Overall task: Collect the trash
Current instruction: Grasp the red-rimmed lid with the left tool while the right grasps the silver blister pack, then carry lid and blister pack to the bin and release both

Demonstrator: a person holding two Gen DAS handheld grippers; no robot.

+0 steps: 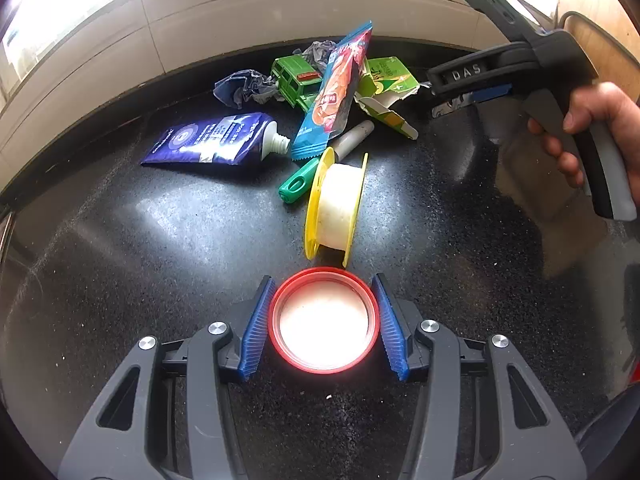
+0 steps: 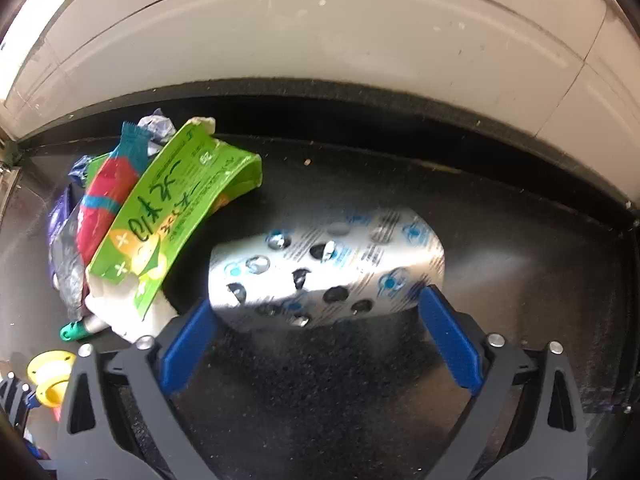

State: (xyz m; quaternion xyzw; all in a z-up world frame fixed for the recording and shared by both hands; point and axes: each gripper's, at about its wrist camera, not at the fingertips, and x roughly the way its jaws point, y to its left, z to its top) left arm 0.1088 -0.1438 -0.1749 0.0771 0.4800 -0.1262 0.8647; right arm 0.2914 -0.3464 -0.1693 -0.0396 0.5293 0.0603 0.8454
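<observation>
A red jar lid lies upside down on the black counter, between the blue pads of my left gripper; the pads touch its rim on both sides. In the right wrist view, my right gripper is open around a silver empty pill blister, pads apart from it. A pile of trash lies beyond: green torn carton, red-blue snack wrapper, blue tube, yellow tape spool, green-capped marker, crumpled paper, green toy truck.
A pale wall with a dark ledge runs along the back of the counter. The right hand-held gripper body and the hand on it show at the upper right of the left wrist view.
</observation>
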